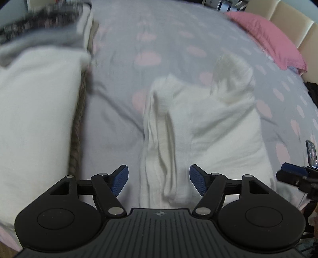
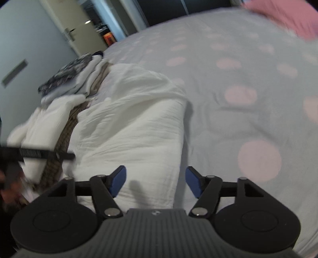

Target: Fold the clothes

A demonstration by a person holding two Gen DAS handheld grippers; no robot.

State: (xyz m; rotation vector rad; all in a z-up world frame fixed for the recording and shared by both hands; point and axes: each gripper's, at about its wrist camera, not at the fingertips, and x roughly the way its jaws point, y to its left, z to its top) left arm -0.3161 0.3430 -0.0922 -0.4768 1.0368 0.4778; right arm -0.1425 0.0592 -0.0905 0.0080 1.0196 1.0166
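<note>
Two folded piles point(image 2: 65, 83) beside white garment point(image 2: 135, 123).

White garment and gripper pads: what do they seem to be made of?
White garment: seemingly a thin, matte woven cloth, perhaps cotton gauze; it shows fine crinkles and soft folds. Pads of the left gripper: blue, probably rubber or textured plastic, with a fine dotted grip pattern.

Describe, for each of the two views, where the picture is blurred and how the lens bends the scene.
Left wrist view: the white garment and the stack of clothes at upper left are smeared by motion, while the left gripper stays sharp. Right wrist view: the bedsheet and pink pillow are soft, the right gripper crisp. Both views curve strongly toward dark rounded corners.
</note>
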